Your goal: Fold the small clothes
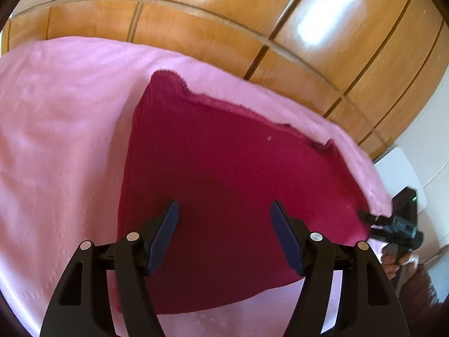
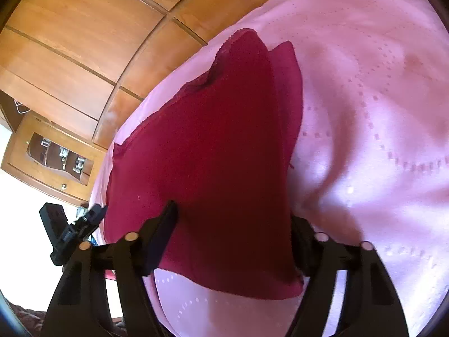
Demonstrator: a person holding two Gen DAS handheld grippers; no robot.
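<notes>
Left gripper [image 1: 224, 234]: jaws apart, nothing between the pads; it hangs over the near half of the cloth [image 1: 224, 174], not clearly touching it. One ribbed pad [image 1: 165, 236] shows its full face.

Right gripper [image 2: 230, 236]: jaws spread wide. The cloth [image 2: 213, 154] lies draped across the gap and over the right finger, hiding that fingertip; the left finger [image 2: 162, 233] shows at the cloth's edge. Whether the pads grip any fabric cannot be told. In the left wrist view the same gripper [image 1: 393, 226] sits at the cloth's right corner, tip touching or just beside the fabric, with part of the person's hand [image 1: 393, 261] behind it.

Cloth: dark red, small, roughly square, lying on the pink bedspread [image 1: 56, 140] near the bed's far edge. Far hem uneven, with a raised bump at one corner. In the right wrist view a second layer shows along one side, so that part is doubled.

Bedspread: pink, with dotted stitch lines [image 2: 373, 98], softly creased.

Beyond the bed: wooden wardrobe panels [image 1: 224, 14] with bright glare patches; a wooden cabinet [image 2: 53, 157] with a small knob stands off the bed's corner in the right wrist view.
</notes>
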